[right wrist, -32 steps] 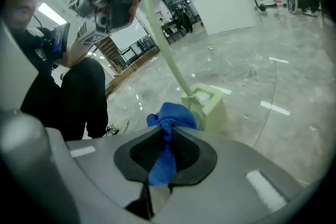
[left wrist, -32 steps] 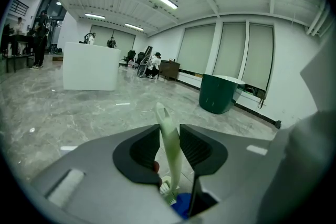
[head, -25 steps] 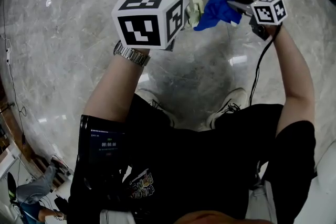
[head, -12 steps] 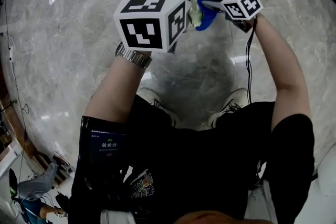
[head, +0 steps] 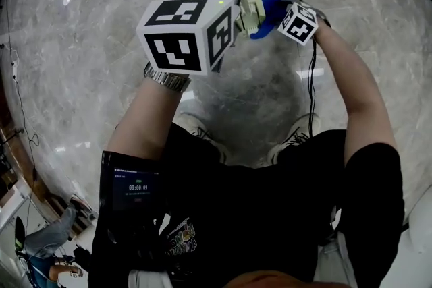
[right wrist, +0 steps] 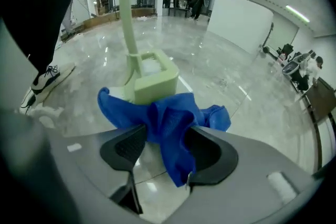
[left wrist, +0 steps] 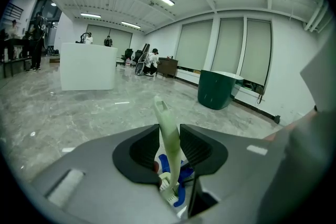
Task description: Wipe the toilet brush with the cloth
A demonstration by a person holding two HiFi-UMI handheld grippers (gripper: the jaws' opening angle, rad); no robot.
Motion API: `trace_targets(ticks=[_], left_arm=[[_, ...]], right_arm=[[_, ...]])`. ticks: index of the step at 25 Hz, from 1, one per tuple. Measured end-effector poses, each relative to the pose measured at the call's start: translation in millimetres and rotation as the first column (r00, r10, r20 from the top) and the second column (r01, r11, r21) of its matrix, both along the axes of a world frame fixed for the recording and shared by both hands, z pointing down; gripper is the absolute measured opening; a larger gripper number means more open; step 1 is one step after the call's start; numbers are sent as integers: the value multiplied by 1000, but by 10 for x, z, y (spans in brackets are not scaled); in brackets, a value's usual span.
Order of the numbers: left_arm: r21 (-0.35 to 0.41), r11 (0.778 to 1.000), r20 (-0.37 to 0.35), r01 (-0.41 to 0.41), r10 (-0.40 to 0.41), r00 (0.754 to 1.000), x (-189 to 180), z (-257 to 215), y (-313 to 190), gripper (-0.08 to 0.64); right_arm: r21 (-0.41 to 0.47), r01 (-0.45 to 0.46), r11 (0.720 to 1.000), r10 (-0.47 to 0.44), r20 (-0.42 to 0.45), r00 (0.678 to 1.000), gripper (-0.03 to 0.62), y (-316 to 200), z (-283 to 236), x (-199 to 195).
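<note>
Toilet brush [head: 251,14]: pale green plastic, slim handle [left wrist: 168,131], boxy head [right wrist: 152,78]. Pos.: held up in mid-air over grey marble floor [head: 81,44], out in front of the person; handle tip points away from the person, head sits at the near end.

Left gripper [left wrist: 169,148]: jaws pinch the brush handle partway along its length, both pads against it. Handle tip sticks out past the jaws; head is on the camera side of them. Marker cube [head: 189,34] sits just left of the brush in head view.

Cloth [right wrist: 168,118]: blue, bunched, draped against the brush head and touching it. One fold wraps the head's lower edge, a loose tail hangs below it. Seen from the left gripper view as blue patches beside the head.

Right gripper [right wrist: 167,152]: comes at the brush head from the right, pointed steeply down. Jaws spread wide, having just been opening. Cloth lies btwn them, but the pads do not clamp it; there is a gap at the left pad. Small marker cube [head: 298,22] is just right of the brush head.

Misc.: wristwatch [head: 169,77] on left wrist, below the brush in head view. Black cable [head: 312,98] trails from right gripper. Dark green bin [left wrist: 215,89] and white counter [left wrist: 88,65] stand well beyond the brush.
</note>
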State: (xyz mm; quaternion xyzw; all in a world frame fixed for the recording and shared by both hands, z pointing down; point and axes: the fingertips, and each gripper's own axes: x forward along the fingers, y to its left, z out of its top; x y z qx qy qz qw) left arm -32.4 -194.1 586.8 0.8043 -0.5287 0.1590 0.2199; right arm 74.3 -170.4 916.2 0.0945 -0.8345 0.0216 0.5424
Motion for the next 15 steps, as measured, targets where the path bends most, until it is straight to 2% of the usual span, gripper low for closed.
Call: trace_targets(ticks=[2, 5, 6, 9, 10, 11, 13, 15], left_arm=[[-6, 1000, 4, -4, 4, 1000, -13, 10, 20, 135], [-12, 1000, -1, 7, -7, 1000, -50, 21, 58, 135], [-13, 1000, -4, 10, -10, 1000, -55, 23, 71, 135], [-5, 1000, 6, 5, -5, 1000, -57, 14, 81, 137], [-3, 1000, 9, 2, -2, 1000, -52, 9, 76, 137], [-2, 1000, 9, 0, 0, 1000, -45, 6, 74, 137], [0, 1000, 7, -1, 1, 1000, -29, 9, 80, 137], [4, 1000, 10, -8, 8, 1000, -21, 9, 86, 137]], right_arm=[[39, 9, 999, -9, 14, 1000, 295, -77, 7, -55], [81, 52, 995, -49, -46, 998, 298, -100, 172, -142], [96, 72, 993, -64, -81, 995, 268, -87, 246, -159], [171, 142, 975, -113, -168, 979, 104, -77, 360, -179], [189, 138, 972, -105, -176, 979, 82, -115, 350, -149], [201, 106, 974, -72, -171, 983, 69, -186, 322, -84], [202, -40, 979, 64, -115, 991, 63, -417, 195, 125], [162, -233, 959, 234, 16, 972, 60, -667, -100, 284]])
